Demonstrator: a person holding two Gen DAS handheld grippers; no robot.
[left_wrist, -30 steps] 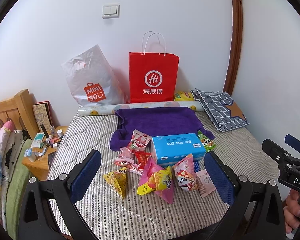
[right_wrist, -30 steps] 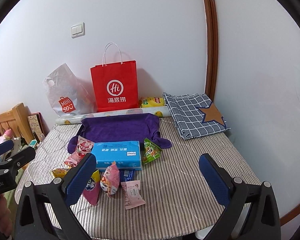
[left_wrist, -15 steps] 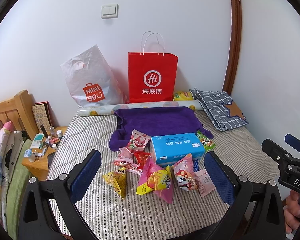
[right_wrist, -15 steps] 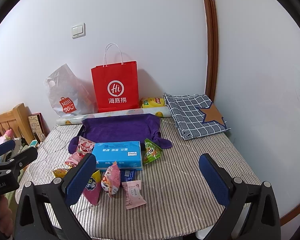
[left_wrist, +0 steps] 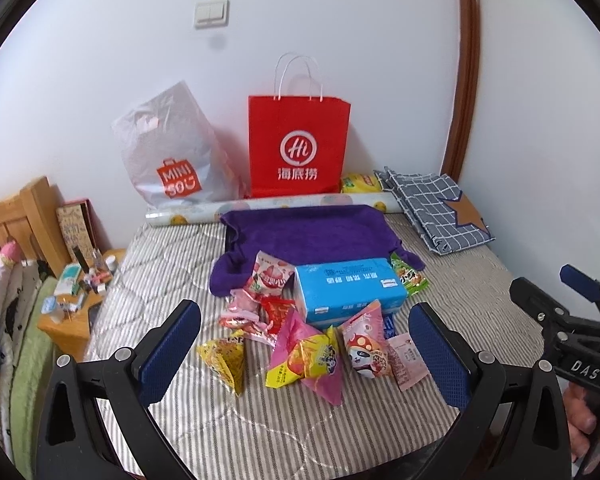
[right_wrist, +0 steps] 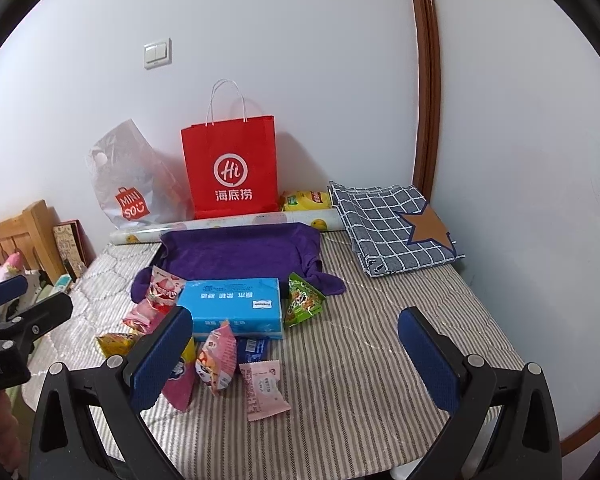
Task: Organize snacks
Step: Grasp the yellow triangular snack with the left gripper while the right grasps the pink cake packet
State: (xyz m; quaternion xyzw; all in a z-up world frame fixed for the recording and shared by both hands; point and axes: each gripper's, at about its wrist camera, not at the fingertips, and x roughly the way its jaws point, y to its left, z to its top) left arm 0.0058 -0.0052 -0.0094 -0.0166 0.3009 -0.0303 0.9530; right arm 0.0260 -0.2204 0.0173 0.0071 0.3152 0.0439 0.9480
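- Red paper bag (left_wrist: 299, 146) upright at the far edge of the striped mattress (left_wrist: 260, 432), printed with a white "Hi" ring and 3 Chinese characters.
- Beside it, toward the far left corner, grey plastic bag (left_wrist: 168, 152) marked "MINI SO" in orange.
- Just in front of both, patterned paper roll (left_wrist: 268, 206) lying along the far edge; purple cloth (left_wrist: 308, 232) spread in front of that.
- Blue tissue box (left_wrist: 350, 286) mid-mattress, touching the cloth; white printing too small to read.
- Snacks clustered around the box: strawberry packet (left_wrist: 270, 276) at its left end, green packet (left_wrist: 410, 278) at its right end, yellow triangle packet (left_wrist: 224, 360), pink-and-yellow packet (left_wrist: 306, 356), panda packet (left_wrist: 366, 348) and pale pink sachet (left_wrist: 408, 362) toward the near edge.
- Checked fabric (left_wrist: 440, 208) with a brown star at the far right corner.
- Left gripper (left_wrist: 304, 356) above the near edge, fingers wide apart, holding nothing.
- Right gripper (right_wrist: 296, 360) likewise spread and empty; seen from the left wrist, lettered "DAS" on its body.
- Compared with 1.0 s ago: nothing on the mattress shifted, both grippers as wide as before, view only slightly changed.
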